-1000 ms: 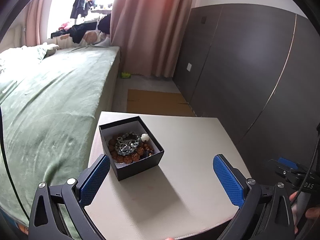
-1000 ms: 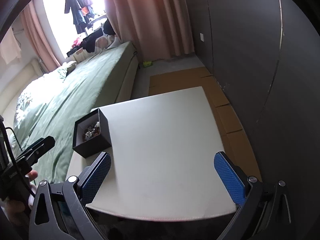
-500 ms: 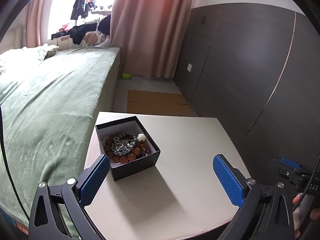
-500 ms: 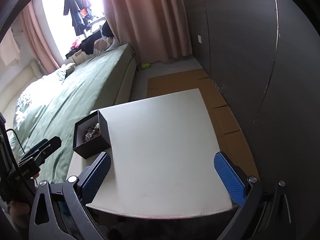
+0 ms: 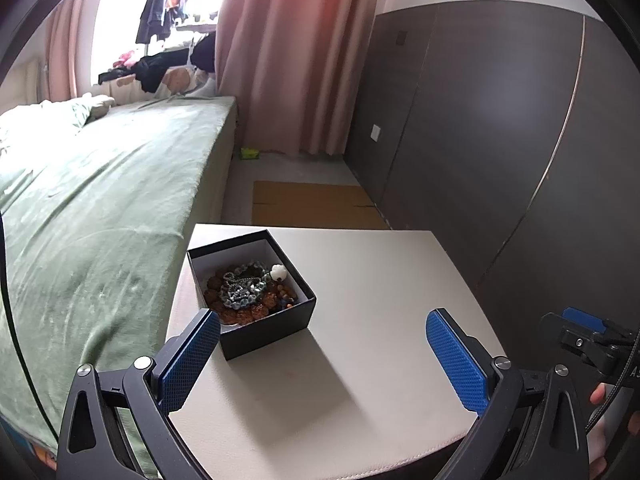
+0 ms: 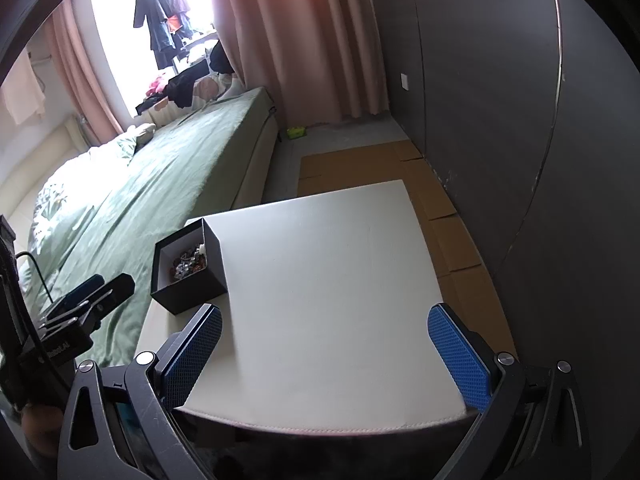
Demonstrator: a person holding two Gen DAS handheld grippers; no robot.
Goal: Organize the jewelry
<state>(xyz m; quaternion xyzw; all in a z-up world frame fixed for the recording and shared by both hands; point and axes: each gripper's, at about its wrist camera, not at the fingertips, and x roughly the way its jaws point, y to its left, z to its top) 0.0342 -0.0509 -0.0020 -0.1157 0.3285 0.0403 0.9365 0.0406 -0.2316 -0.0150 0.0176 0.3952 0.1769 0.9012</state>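
A tangle of jewelry (image 5: pixel 250 286) fills an open black box (image 5: pixel 276 326) with a white lining, standing at the left edge of a pale tabletop (image 5: pixel 372 280) beside a green-covered bed (image 5: pixel 100 200). The heap holds a bracelet of brown beads, a grey-green beaded strand, a silvery chain and one white carved bead (image 5: pixel 279 272). These pieces look light, limp and easily snagged on each other; lifting one strand by a bead at the top of the pile seems the safest hold, since the chain would likely drag its neighbours. The left gripper (image 5: pixel 324 354) hangs just short of the box, jaws wide apart and empty. The right gripper (image 6: pixel 324 354) hovers over bare tabletop, jaws likewise spread. Printing on the gripper bodies is too partial to read.
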